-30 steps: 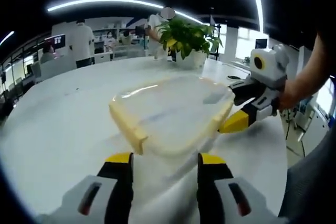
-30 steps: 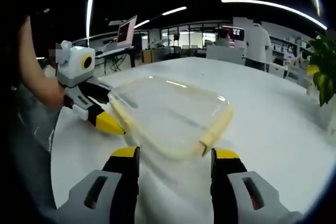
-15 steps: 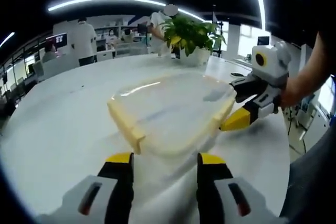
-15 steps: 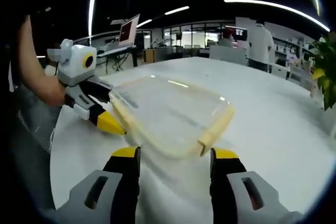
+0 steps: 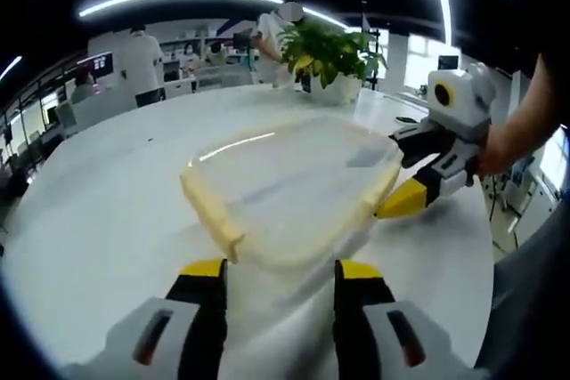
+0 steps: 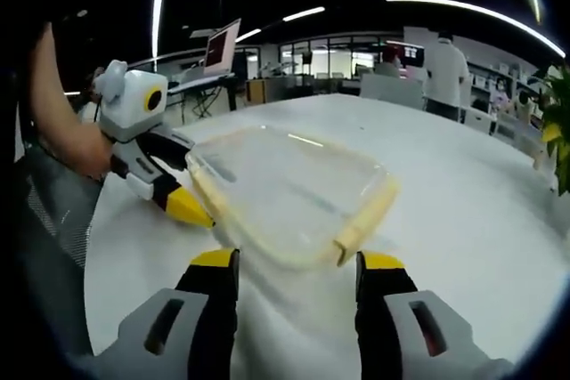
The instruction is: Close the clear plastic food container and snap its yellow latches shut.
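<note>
My left gripper [image 5: 276, 278] jaws spread, right gripper [image 6: 291, 269] jaws spread too, clear lidded container [image 5: 289, 189] on the white table [image 5: 98, 211], yellow latches [image 6: 361, 220] at its sides

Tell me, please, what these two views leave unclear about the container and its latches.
- Clear container: blurred in both gripper views, so whether the lid is fully seated cannot be told.
- Yellow latch: too blurred to tell whether it is snapped down.
- Latch by the right gripper: whether the gripper touches it is unclear.
- Container contents: glare and blur hide them.
</note>
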Demonstrator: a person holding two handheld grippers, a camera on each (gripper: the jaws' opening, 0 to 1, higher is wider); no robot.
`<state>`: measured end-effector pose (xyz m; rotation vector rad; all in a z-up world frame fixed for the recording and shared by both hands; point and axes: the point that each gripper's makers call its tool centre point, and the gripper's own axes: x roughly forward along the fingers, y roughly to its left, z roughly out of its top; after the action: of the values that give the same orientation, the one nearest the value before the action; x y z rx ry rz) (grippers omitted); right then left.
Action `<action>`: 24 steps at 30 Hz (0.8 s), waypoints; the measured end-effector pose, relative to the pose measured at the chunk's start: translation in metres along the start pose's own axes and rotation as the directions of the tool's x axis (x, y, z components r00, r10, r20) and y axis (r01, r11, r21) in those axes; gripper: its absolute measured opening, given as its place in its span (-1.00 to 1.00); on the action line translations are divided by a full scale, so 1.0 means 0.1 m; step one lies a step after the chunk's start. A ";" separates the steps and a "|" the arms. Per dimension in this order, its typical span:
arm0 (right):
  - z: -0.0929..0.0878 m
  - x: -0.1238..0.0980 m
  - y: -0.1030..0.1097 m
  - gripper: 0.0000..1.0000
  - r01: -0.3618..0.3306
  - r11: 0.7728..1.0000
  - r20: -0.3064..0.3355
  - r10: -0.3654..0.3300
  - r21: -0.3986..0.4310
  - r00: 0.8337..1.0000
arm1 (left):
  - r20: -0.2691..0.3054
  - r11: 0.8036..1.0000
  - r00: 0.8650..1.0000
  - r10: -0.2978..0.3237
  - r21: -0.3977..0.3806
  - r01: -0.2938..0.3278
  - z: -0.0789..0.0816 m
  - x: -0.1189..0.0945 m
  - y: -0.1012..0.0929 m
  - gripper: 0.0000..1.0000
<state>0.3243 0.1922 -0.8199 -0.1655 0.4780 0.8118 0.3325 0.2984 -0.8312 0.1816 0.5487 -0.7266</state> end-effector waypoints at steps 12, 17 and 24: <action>0.16 0.31 0.16 0.04 0.030 0.999 -0.005 -0.030 0.011 1.000 | -0.014 0.999 1.000 0.003 -0.033 -0.004 -0.08 -0.14 0.33 -0.16; 0.23 0.45 0.22 0.04 0.032 0.999 -0.006 -0.032 0.015 0.999 | -0.016 0.999 1.000 0.002 -0.035 -0.002 -0.11 -0.18 0.49 -0.16; 0.29 0.56 0.24 0.04 0.046 0.999 -0.012 -0.046 0.022 0.999 | -0.009 0.999 1.000 -0.017 -0.031 0.016 -0.12 -0.17 0.63 -0.16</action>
<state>0.3503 0.2546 -0.8202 -0.1597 0.4921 0.7605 0.3595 0.3591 -0.8338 0.1514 0.5703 -0.7333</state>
